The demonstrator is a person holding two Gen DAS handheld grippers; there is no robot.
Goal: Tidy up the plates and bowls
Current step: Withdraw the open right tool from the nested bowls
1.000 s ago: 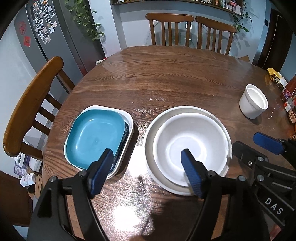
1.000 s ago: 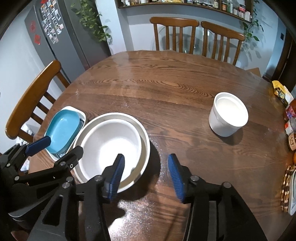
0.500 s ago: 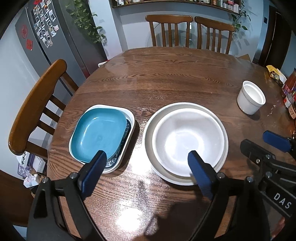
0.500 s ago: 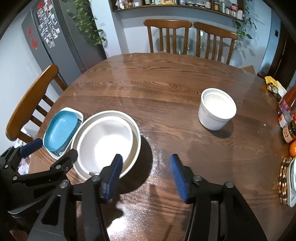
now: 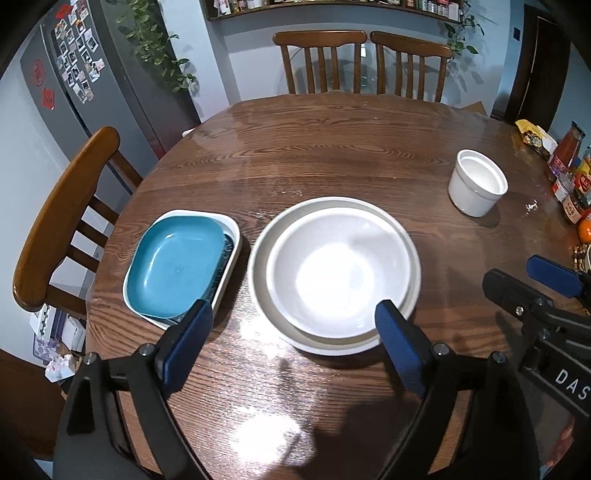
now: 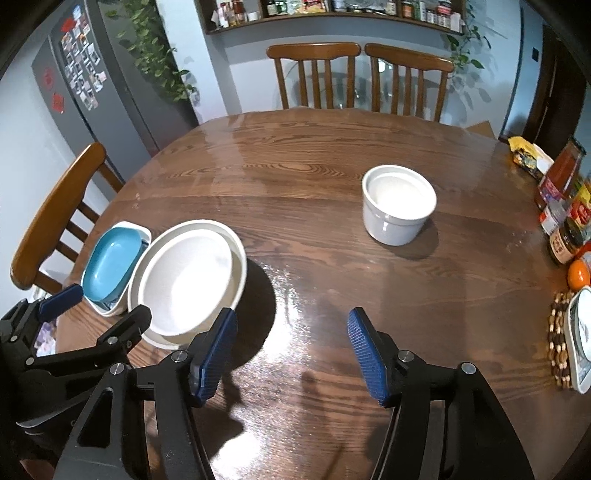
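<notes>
Counter (image 5: pixel 332 155): round, dark wood grain, glossy, with ceiling-light glare near the front edge. Three wooden chairs around it: two side by side at the far edge (image 6: pixel 360 74), one at the left (image 5: pixel 59 214).

Grey fridge (image 5: pixel 92 85) behind the left chair, door covered in photos and red stickers; trailing plant (image 5: pixel 159 48) beside it. Wall shelf of jars (image 6: pixel 332 11) above the far chairs.

White bowl (image 5: pixel 338 273) sits nested inside a wider off-white plate (image 5: pixel 258 236), front centre of the counter. Just left of that stack, nearly touching: teal square plate (image 5: pixel 173 262) lying in a white rectangular dish (image 5: pixel 232 229), a darker patterned piece showing under the teal plate's right edge. White ramekin (image 6: pixel 399 205) stands alone, well apart to the right and further back, upright.

Left hand-held gripper (image 5: pixel 295 332): jaws spread wide, nothing between them, hovering above the counter's front edge; the blue pads frame the near rim of the bowl stack without touching.

Right hand-held gripper (image 6: pixel 291 347): jaws wide too, holding nothing, over bare wood just right of the bowl stack, ramekin ahead.

Right counter edge: sauce bottles and jars (image 6: pixel 565 206), a yellow packet (image 6: pixel 528 155), an orange (image 6: pixel 578 275), a beaded trivet (image 6: pixel 559 339).
</notes>
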